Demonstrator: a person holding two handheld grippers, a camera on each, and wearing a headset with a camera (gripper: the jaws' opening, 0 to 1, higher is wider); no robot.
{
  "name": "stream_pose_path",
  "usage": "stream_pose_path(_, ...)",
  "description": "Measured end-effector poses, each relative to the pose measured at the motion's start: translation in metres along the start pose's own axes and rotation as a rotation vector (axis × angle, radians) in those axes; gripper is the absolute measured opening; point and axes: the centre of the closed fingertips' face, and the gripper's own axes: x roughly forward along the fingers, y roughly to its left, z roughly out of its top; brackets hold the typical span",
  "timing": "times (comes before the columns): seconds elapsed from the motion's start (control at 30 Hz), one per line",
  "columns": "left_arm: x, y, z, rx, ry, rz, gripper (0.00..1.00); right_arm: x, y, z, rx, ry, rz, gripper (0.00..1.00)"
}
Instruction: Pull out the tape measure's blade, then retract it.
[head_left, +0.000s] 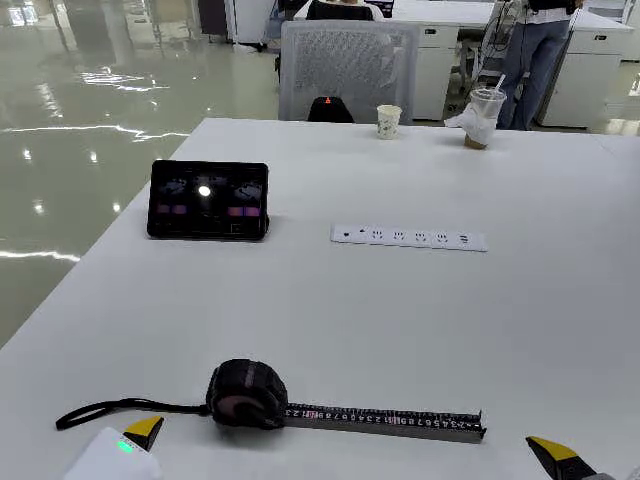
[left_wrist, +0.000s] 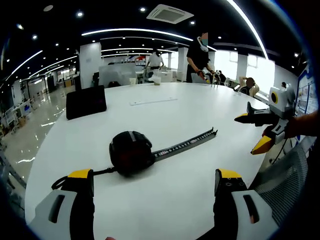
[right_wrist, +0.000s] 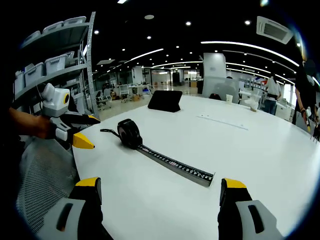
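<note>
Along the near edge of the desk (head_left: 330, 320), toward its left corner, the tape measure's wrist strap (head_left: 100, 408) trails loose and flat away from the case, where it should catch on nothing. Just on the near side of it the left gripper (left_wrist: 154, 175) hangs released, jaws spread wide with nothing between them. Its own view looks straight at the black case (left_wrist: 131, 152), which suggests it is lined up to pin or grasp the body rather than the strap. The case rests close to the near edge, left of the middle. The blade (head_left: 385, 421) runs from it to the right, lying flat on the desk parallel to that edge, and its end hook (head_left: 481, 424) stops short of the near right corner (so the pull-out half looks done, with the retraction left). That the blade lies extended with nobody holding it hints at an engaged lock, though no lock button can be made out. Farther right the right gripper (right_wrist: 161, 183) is likewise released, jaws apart and empty. It faces the hook end from the desk's near edge, probably placed to guide the blade as it runs home. Toward the far side a tablet (head_left: 208, 200), a power strip (head_left: 408, 237) and two cups (head_left: 388, 121) sit well apart from the work.
</note>
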Motion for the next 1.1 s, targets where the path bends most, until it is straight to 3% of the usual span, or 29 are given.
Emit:
stream_pose_path(0.3, 0.008, 0.001, -0.001, 0.0, 0.011, 0.014, 0.99, 0.006, 0.0, 0.0, -0.04, -0.008, 0.031, 0.99)
stream_pose_path(0.57, 0.018, 0.005, -0.004, 0.006, 0.031, 0.019, 0.99, 0.015, -0.006, -0.004, -0.088, 0.015, 0.103, 0.99)
stream_pose_path(1.1, 0.042, 0.025, 0.007, 0.001, 0.028, 0.057, 0.98, 0.027, -0.025, -0.009, -0.182, 0.066, 0.184, 0.88)
